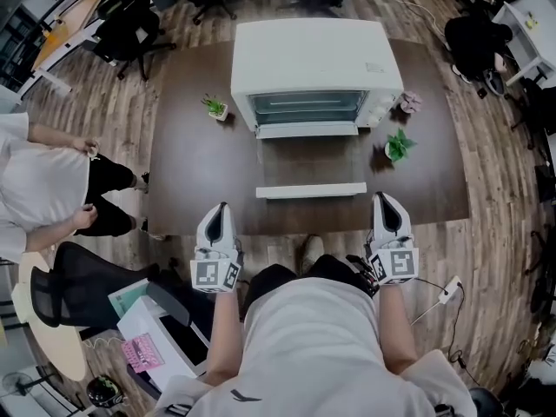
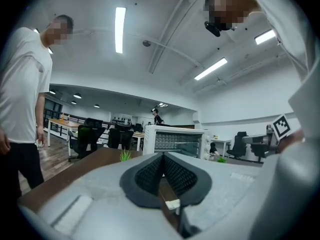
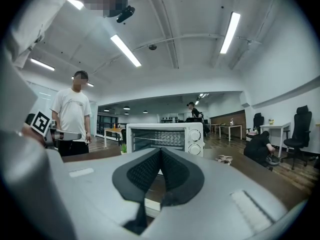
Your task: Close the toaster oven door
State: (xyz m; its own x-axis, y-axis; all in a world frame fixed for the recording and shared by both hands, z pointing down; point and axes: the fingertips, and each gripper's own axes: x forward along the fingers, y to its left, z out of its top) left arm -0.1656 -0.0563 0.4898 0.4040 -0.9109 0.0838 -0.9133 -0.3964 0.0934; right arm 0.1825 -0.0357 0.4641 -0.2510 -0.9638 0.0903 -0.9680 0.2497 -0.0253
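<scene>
A white toaster oven (image 1: pixel 314 68) stands at the far middle of the dark brown table (image 1: pixel 191 163). Its glass door (image 1: pixel 310 165) lies folded down flat toward me, with the white handle bar (image 1: pixel 311 190) near the table's front edge. The oven's open front also shows in the left gripper view (image 2: pixel 177 142) and the right gripper view (image 3: pixel 165 138). My left gripper (image 1: pixel 221 208) is shut and empty at the front edge, left of the handle. My right gripper (image 1: pixel 383 201) is shut and empty, right of the handle. Neither touches the door.
A small potted plant (image 1: pixel 215 106) sits left of the oven, another plant (image 1: pixel 399 144) and a pinkish item (image 1: pixel 409 102) to its right. A person in a white shirt (image 1: pixel 35 185) stands left of the table. An office chair (image 1: pixel 74 289) and boxes (image 1: pixel 156 328) are near my left.
</scene>
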